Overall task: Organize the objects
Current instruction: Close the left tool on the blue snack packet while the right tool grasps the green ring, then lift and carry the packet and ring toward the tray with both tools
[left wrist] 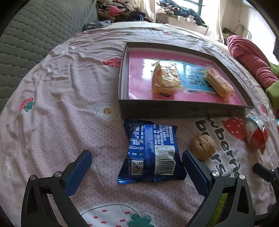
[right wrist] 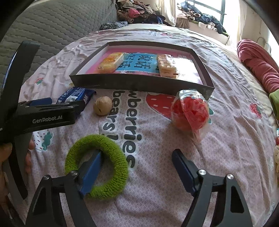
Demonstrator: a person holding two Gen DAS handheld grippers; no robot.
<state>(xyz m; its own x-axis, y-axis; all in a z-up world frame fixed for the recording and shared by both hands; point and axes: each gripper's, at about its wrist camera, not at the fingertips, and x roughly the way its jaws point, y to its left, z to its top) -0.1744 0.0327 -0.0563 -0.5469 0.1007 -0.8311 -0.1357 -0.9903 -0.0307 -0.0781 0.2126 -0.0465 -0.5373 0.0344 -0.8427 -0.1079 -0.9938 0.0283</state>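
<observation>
A dark shallow box (left wrist: 174,106) (right wrist: 139,83) with a pink book as its floor holds two yellow snack packets (left wrist: 164,78) (left wrist: 218,82). A blue snack packet (left wrist: 150,152) (right wrist: 75,97) lies on the bed between the fingers of my open left gripper (left wrist: 137,167). A walnut (left wrist: 203,146) (right wrist: 102,105) lies just right of it. A red wrapped snack (right wrist: 191,113) (left wrist: 256,136) lies near the box's right corner. My right gripper (right wrist: 137,165) is open; its left finger rests over a green fuzzy ring (right wrist: 97,167).
The bed has a pink strawberry sheet (left wrist: 61,104). A grey quilted sofa (left wrist: 34,35) stands at the back left. Piled clothes (left wrist: 122,10) lie at the far end. A red blanket (right wrist: 258,64) lies at the right. The left gripper's body (right wrist: 47,117) shows in the right wrist view.
</observation>
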